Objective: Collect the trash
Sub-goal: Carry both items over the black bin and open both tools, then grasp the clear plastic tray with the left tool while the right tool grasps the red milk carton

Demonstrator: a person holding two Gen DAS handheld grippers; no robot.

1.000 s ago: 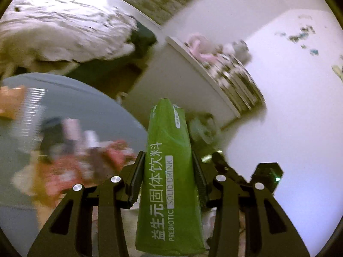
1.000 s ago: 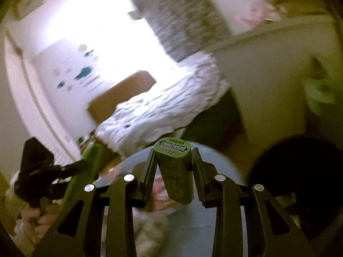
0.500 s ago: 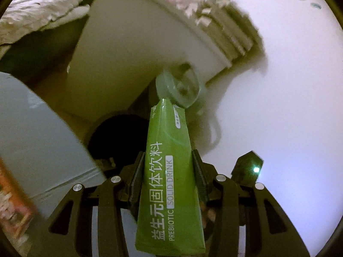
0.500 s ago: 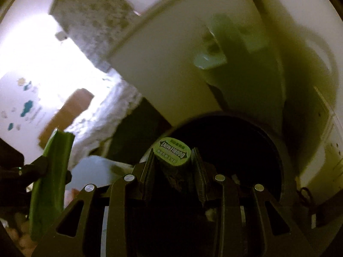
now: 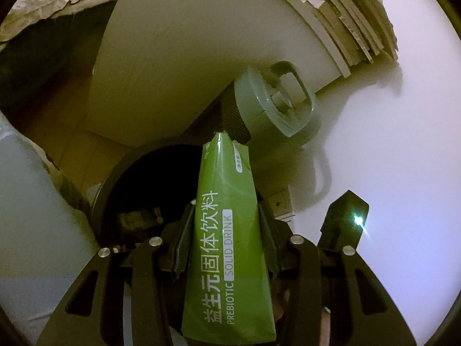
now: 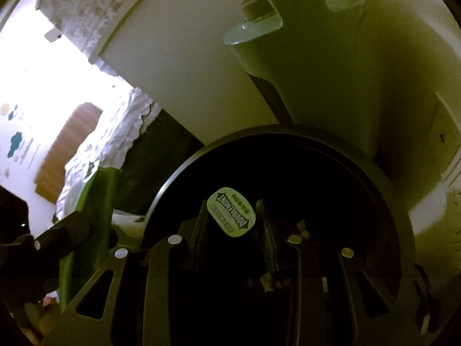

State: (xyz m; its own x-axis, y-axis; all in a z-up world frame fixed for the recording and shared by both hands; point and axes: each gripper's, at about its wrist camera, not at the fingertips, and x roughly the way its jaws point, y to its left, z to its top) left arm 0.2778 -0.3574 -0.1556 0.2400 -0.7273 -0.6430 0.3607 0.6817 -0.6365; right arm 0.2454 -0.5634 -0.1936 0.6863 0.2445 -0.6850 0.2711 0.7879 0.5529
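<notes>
Left hand-held gripper (image 5: pixel 226 239): both fingers pressed against the sides of a green sachet (image 5: pixel 227 248), printed "PREBIOTIC SOLID DRINK"; sachet stands upright between the fingers, its sealed top edge reaching over the far rim of the round black bin (image 5: pixel 103 199); bin mouth dark, a dim dark shape visible inside, not identifiable.

Right hand-held gripper (image 6: pixel 232 230): pinching a small green container (image 6: pixel 230 216) by its sides; its pale oval end label faces the camera, print too small to read with certainty; container sits directly above the open mouth of the bin (image 6: pixel 178 173), inside the rim's outline as seen from the right wrist; bin interior black, a few pale scraps low down near the fingers.

Landmark: the bin; just behind it, a pale grey appliance with a loop handle (image 5: pixel 276 106), standing against the white wall (image 5: pixel 389 144); behind and to the bin's left, a white cabinet panel (image 5: pixel 178 57); on top of the cabinet, a row of books (image 5: pixel 351 20); further left beyond the bin, a bed with rumpled pale bedding (image 5: pixel 54 0) and wooden floor (image 5: pixel 72 150).

In the right wrist view the left hand-held gripper (image 6: pixel 60 239) and its sachet (image 6: pixel 100 190) appear just left of the bin rim; the two grippers are near each other, not touching.
</notes>
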